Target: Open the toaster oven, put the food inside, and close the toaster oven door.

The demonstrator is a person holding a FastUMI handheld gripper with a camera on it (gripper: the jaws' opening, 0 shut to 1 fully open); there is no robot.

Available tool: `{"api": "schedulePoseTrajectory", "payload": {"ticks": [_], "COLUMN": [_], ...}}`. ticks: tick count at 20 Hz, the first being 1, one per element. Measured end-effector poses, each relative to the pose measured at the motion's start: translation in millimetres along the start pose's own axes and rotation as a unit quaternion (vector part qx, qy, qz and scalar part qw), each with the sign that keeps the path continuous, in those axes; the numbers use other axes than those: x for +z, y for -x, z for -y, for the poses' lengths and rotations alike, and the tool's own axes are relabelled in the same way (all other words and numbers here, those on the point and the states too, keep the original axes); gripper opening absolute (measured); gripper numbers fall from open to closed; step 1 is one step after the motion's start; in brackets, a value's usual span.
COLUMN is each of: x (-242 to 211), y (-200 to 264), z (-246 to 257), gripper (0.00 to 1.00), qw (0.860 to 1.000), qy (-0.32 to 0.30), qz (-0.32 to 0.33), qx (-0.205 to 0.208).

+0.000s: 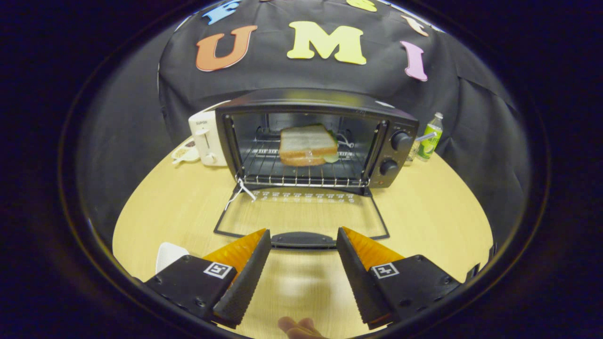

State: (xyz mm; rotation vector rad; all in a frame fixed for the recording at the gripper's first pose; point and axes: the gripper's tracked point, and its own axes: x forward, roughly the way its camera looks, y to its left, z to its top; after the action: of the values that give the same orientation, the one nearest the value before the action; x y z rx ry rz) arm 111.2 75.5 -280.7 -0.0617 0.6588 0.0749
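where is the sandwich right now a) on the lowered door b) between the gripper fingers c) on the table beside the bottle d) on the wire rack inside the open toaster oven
d: the sandwich sits on the wire rack inside the toaster oven, whose door lies open; the gripper is open and empty.

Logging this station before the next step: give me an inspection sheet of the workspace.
Surface: pale wooden table, bare around the oven.
Job's things: toaster oven with door folded flat; sandwich on its rack.
Clutter: white toaster, small dish, green bottle, white object beside one finger.
Grippers: gripper open, holding nothing, door handle just ahead between the fingertips.
Cables: white tie at the door hinge.
Surroundings: black cloth wall.
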Motion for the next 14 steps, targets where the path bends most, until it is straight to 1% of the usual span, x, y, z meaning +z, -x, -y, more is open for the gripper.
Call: {"api": "schedulePoseTrajectory", "payload": {"ticks": [4, 7, 10, 14], "x": [-21.9, -34.9, -38.2, -44.8], "y": [-8.1, -10.2, -22.0, -33.2], "z": [-6.5, -14.3, -9.1, -11.0], "gripper": [0.92, 0.92, 0.92, 0.92], "qw": [0.999, 0.998, 0.997, 0.995], "qy": [-0.029, -0.031, -0.042, -0.07], "qz": [-0.032, -0.055, -0.058, -0.067], "qx": [0.015, 0.026, 0.016, 0.021]}}
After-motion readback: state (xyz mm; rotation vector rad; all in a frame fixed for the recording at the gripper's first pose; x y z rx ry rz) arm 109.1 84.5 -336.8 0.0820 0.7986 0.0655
